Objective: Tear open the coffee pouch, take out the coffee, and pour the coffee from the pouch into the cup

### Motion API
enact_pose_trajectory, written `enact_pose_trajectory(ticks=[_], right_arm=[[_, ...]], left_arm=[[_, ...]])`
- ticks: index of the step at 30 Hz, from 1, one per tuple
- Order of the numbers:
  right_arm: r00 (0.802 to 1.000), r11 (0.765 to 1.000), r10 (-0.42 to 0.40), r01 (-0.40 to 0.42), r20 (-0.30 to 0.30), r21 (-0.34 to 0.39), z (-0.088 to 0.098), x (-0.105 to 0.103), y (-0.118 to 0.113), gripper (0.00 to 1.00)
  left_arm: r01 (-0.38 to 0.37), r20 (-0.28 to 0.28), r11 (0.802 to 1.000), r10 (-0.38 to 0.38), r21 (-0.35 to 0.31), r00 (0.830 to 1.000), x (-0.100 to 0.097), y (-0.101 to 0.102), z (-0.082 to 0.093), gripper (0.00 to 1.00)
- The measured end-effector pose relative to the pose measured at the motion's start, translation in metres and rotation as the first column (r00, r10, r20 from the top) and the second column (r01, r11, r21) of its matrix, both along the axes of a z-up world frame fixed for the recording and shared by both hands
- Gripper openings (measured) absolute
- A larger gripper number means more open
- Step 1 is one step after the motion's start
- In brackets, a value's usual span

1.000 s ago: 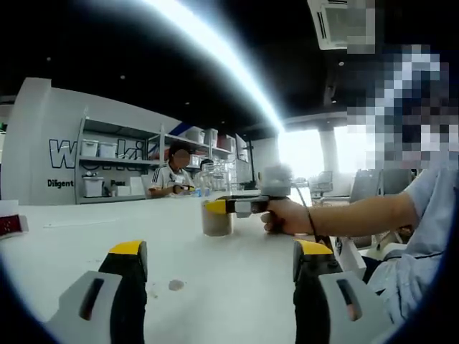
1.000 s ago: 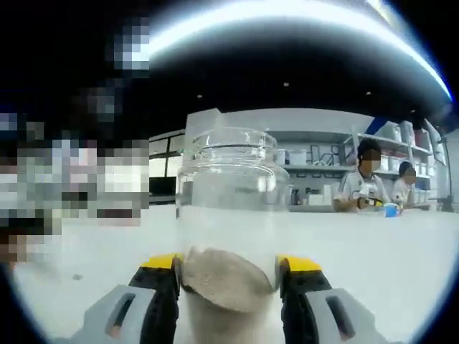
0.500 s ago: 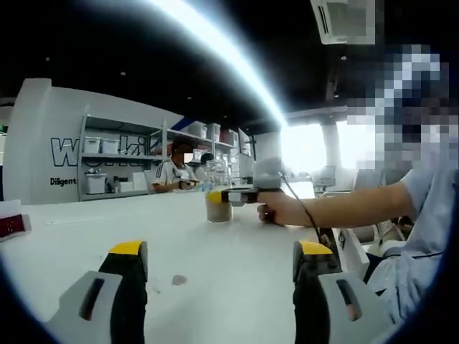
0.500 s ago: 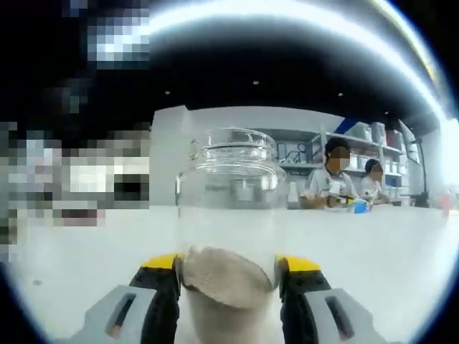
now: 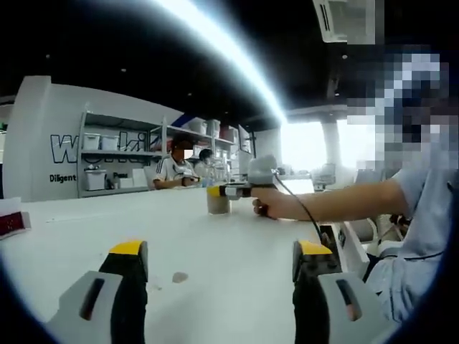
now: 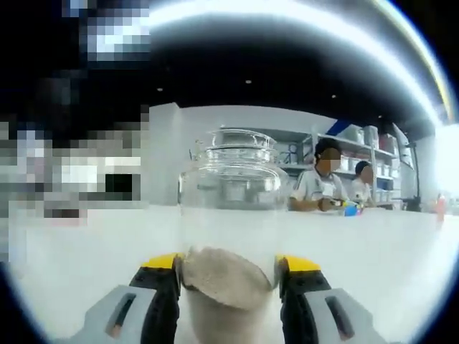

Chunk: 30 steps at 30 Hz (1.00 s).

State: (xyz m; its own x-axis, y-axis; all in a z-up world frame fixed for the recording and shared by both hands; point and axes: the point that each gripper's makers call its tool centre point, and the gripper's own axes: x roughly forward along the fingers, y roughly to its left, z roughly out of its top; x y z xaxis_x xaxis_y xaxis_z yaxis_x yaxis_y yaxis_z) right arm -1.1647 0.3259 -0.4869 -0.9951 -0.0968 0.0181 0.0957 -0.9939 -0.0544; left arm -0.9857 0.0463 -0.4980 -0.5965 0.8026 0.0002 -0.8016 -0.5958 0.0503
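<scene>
- The right gripper (image 6: 228,276) has its yellow-tipped jaws clamped on either side of a clear glass cup (image 6: 229,236) — pale brown coffee powder (image 6: 228,283) is heaped in the bottom, upright on the white table (image 6: 373,258).
- The left gripper (image 5: 219,276) has its jaws spread wide with nothing between them, low over the table (image 5: 86,229).
- In the left gripper view the cup (image 5: 218,201) stands well ahead, with the right gripper (image 5: 219,191) on it in a person's hand (image 5: 271,206).
- A small brownish spot (image 5: 179,276) lies on the table just ahead of the left jaws.
- Beyond the table — shelving (image 5: 118,161) and two seated people (image 6: 319,190).
</scene>
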Motion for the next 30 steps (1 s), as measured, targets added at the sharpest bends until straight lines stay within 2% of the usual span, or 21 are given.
enact_pose_trajectory(ticks=[2,4,8,9,11,18,24,25,27,29,30], right_arm=[[1.000,1.000,-0.005,0.005,-0.001,-0.001,0.000,0.000,0.005,0.55],[1.000,1.000,-0.017,0.017,0.002,0.003,0.000,-0.018,0.024,0.55],[1.000,1.000,-0.016,0.016,0.003,0.007,-0.001,-0.023,0.025,0.55],[1.000,1.000,-0.017,0.017,0.007,0.003,-0.001,-0.034,0.035,0.55],[1.000,1.000,-0.019,0.019,0.011,-0.009,-0.001,-0.043,0.040,0.55],[1.000,0.999,-0.003,0.003,0.019,-0.036,-0.002,-0.066,0.049,0.55],[0.999,0.998,0.045,-0.044,0.028,-0.033,-0.005,-0.067,0.047,0.56],[0.996,0.993,0.085,-0.082,0.039,-0.081,-0.007,-0.061,0.042,0.57],[0.994,0.991,0.097,-0.093,0.046,-0.094,-0.008,-0.056,0.045,0.58],[0.991,0.988,0.122,-0.117,0.047,-0.105,-0.008,-0.049,0.043,0.60],[0.991,0.987,0.127,-0.122,0.041,-0.102,-0.007,-0.046,0.042,0.60]], left_arm=[[-0.011,0.010,1.000,0.011,-0.012,1.000,-0.002,0.000,-0.003,0.84],[-0.012,0.011,1.000,0.012,-0.019,1.000,-0.002,0.000,-0.004,0.84],[-0.013,0.028,1.000,0.014,-0.023,1.000,-0.004,0.000,-0.006,0.84],[-0.016,0.032,1.000,0.017,-0.026,0.999,-0.005,0.000,-0.007,0.84],[-0.020,0.035,0.999,0.021,-0.031,0.999,-0.005,-0.001,-0.008,0.84],[-0.052,0.035,0.998,0.053,-0.039,0.998,-0.010,-0.004,-0.009,0.83],[-0.117,0.058,0.992,0.119,-0.044,0.991,-0.022,-0.014,-0.012,0.80],[-0.123,0.056,0.992,0.124,-0.029,0.991,-0.022,-0.016,-0.009,0.80],[-0.139,0.051,0.990,0.139,-0.006,0.989,-0.025,-0.021,-0.006,0.80],[-0.191,0.038,0.982,0.191,-0.012,0.981,-0.031,-0.029,-0.005,0.79],[-0.234,0.035,0.972,0.235,-0.028,0.971,-0.036,-0.037,-0.007,0.79]])
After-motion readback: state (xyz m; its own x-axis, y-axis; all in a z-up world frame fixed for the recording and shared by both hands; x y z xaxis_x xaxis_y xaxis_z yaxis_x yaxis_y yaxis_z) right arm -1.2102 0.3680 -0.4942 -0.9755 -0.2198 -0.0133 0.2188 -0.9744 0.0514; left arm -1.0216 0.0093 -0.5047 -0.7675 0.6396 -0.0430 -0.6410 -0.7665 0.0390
